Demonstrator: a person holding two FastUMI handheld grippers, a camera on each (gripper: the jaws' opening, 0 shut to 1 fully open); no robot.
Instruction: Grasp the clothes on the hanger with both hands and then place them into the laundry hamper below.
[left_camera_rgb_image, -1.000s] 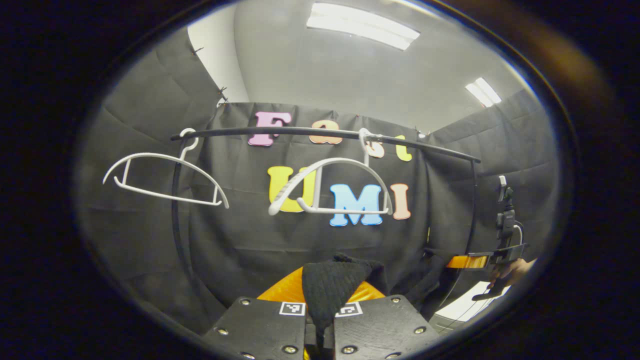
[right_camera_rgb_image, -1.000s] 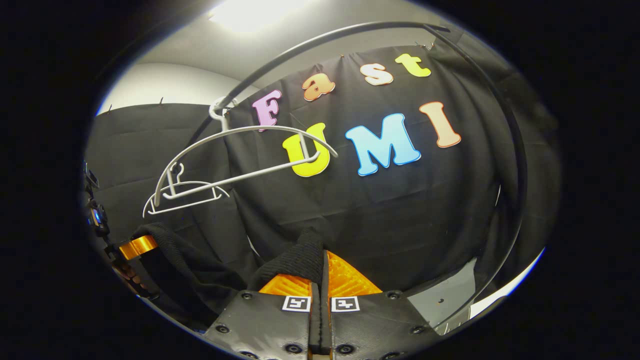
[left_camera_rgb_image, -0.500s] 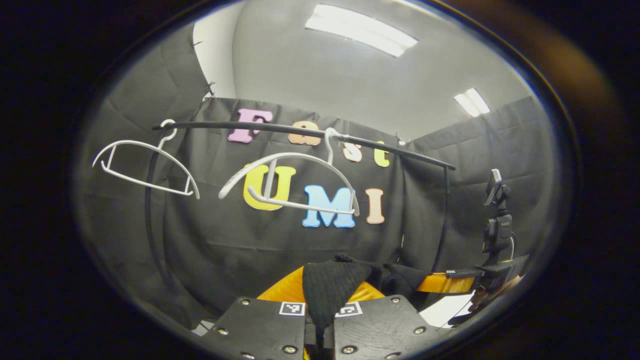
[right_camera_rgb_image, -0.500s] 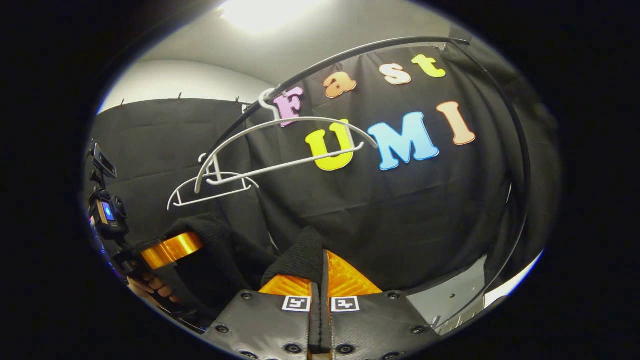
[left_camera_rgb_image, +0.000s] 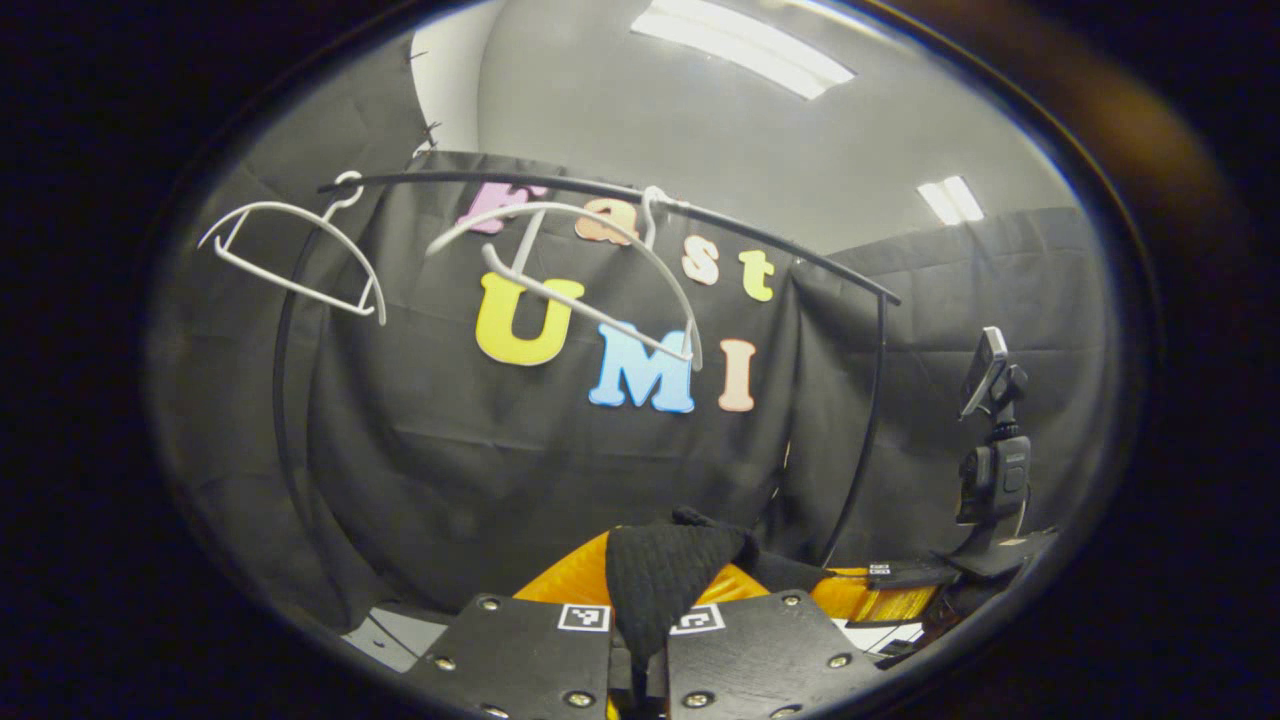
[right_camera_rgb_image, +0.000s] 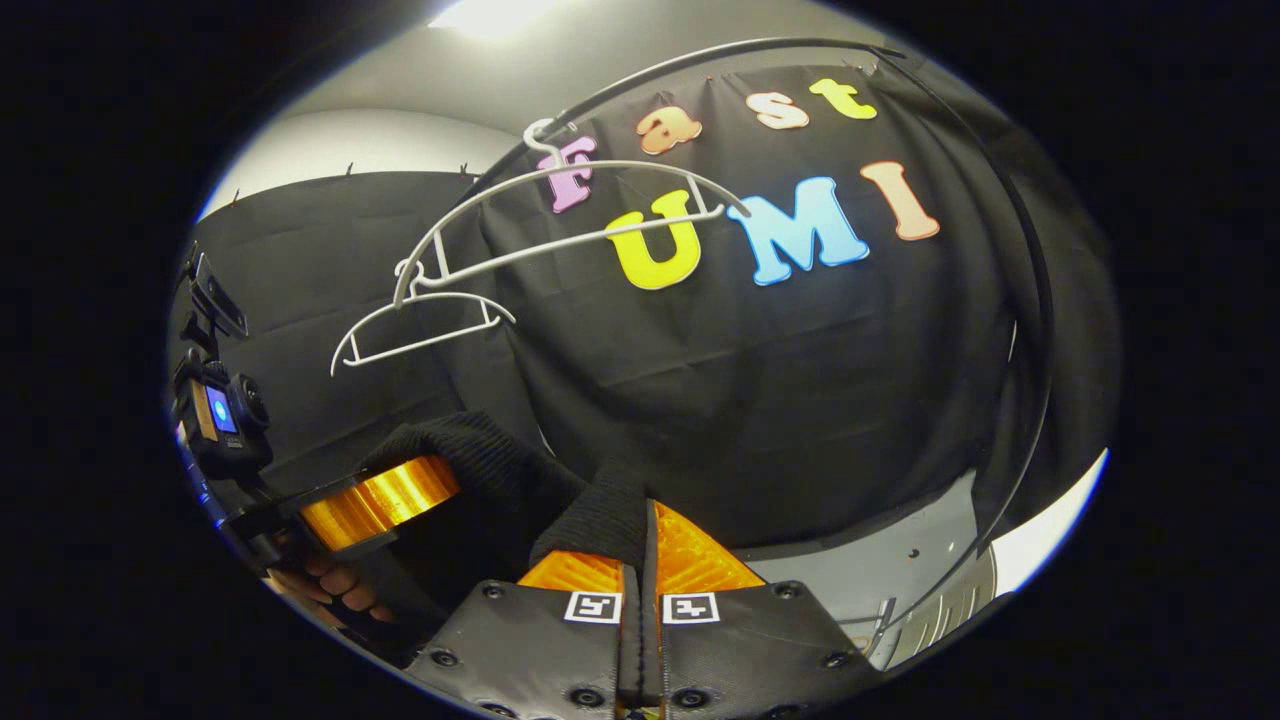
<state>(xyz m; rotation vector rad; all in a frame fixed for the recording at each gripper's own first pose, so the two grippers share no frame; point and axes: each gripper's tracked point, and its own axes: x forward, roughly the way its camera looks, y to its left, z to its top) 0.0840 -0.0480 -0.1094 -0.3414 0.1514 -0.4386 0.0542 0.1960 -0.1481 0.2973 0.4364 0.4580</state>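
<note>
A black knit garment (left_camera_rgb_image: 660, 570) is off the hangers and stretched between both grippers. In the left gripper view my left gripper (left_camera_rgb_image: 655, 600) is shut on one bunched end of it. My right gripper (right_camera_rgb_image: 648, 535) is shut on the other end of the garment (right_camera_rgb_image: 600, 510), which runs left to the left gripper (right_camera_rgb_image: 380, 495) and the hand (right_camera_rgb_image: 335, 590) holding it. The right gripper (left_camera_rgb_image: 880, 590) also appears low at the right of the left gripper view. Two bare white hangers (left_camera_rgb_image: 290, 255) (left_camera_rgb_image: 590, 280) hang from the black rail (left_camera_rgb_image: 760, 245) above.
The rail's black uprights (left_camera_rgb_image: 860, 430) (right_camera_rgb_image: 1035, 330) stand before the cloth wall. Grey floor (right_camera_rgb_image: 880, 560) lies below, with a pale slatted edge (right_camera_rgb_image: 950, 610) at the lower right. The nearer hanger (right_camera_rgb_image: 570, 215) hangs tilted, the farther hanger (right_camera_rgb_image: 420, 325) behind it.
Both grippers have come down with the garment, so rail and hangers sit higher in both views. The grippers have drawn closer together. The nearer hanger has swung to a tilt.
</note>
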